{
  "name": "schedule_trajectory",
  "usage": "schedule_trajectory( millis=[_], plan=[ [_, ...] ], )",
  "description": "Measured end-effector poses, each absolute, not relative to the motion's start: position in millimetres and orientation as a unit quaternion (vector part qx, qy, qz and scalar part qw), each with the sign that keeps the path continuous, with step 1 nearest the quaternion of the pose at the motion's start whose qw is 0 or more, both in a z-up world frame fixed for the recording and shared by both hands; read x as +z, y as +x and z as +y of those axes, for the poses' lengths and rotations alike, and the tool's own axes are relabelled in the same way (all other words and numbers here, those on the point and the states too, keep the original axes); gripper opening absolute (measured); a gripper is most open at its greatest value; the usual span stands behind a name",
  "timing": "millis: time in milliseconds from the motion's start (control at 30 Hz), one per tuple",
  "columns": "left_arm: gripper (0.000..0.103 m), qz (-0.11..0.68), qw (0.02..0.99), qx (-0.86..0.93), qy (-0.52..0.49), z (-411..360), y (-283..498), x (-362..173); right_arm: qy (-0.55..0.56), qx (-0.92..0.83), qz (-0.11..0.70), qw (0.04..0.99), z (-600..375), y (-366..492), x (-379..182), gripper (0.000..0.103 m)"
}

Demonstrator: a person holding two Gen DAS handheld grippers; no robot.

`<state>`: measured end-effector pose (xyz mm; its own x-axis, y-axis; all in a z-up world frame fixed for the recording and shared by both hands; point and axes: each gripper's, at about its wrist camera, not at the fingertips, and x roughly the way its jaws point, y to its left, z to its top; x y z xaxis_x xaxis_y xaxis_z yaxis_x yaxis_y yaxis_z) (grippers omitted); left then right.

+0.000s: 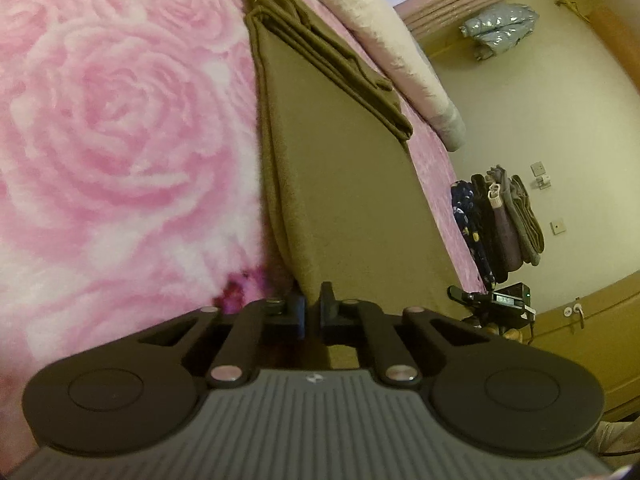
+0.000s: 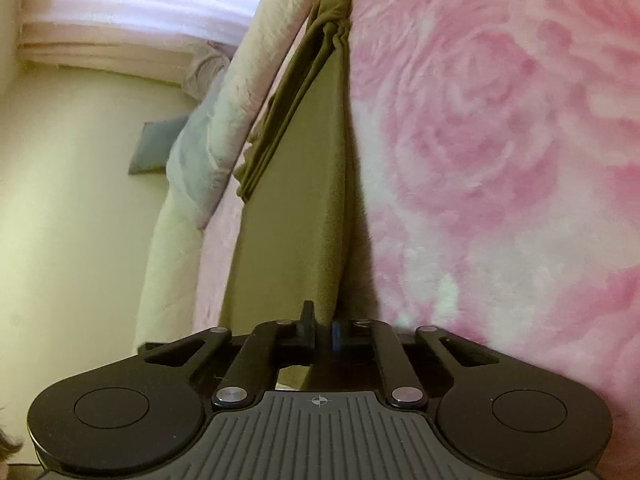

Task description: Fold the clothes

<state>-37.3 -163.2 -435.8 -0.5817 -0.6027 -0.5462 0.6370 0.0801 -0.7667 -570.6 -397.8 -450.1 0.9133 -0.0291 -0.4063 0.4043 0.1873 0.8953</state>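
An olive-brown garment (image 1: pixel 344 184) lies flat on the bed, with a folded part bunched at its far end (image 1: pixel 320 52). My left gripper (image 1: pixel 312 314) is shut on the garment's near edge, and the cloth runs straight out from between its fingers. In the right wrist view the same olive garment (image 2: pixel 296 216) stretches away towards its gathered far end (image 2: pixel 332 28). My right gripper (image 2: pixel 322 332) is shut on its near edge, where the cloth narrows into the jaws.
A pink rose-patterned blanket (image 1: pixel 112 120) (image 2: pixel 500 140) covers the bed beside the garment. A cream rolled blanket (image 1: pixel 392 40) (image 2: pixel 240 92) lies along its other side. A stack of folded clothes (image 1: pixel 496 224), a silver jacket (image 1: pixel 498 30) and a grey pillow (image 2: pixel 156 146) lie beyond.
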Motion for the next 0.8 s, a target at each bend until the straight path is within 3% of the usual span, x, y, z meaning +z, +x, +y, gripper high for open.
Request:
schedule_trajectory(
  millis=[333, 800],
  plan=[
    [0.002, 0.541, 0.49, -0.681, -0.06, -81.6, -43.5, -402.5, 0.582, -0.178, 0.15, 0.779, -351.7, -591.4, -403.5, 0.002],
    [0.002, 0.546, 0.506, -0.652, -0.143, 119.1, -93.0, -389.9, 0.589, -0.169, 0.115, 0.782, -165.9, -662.2, -367.0, 0.002]
  ],
)
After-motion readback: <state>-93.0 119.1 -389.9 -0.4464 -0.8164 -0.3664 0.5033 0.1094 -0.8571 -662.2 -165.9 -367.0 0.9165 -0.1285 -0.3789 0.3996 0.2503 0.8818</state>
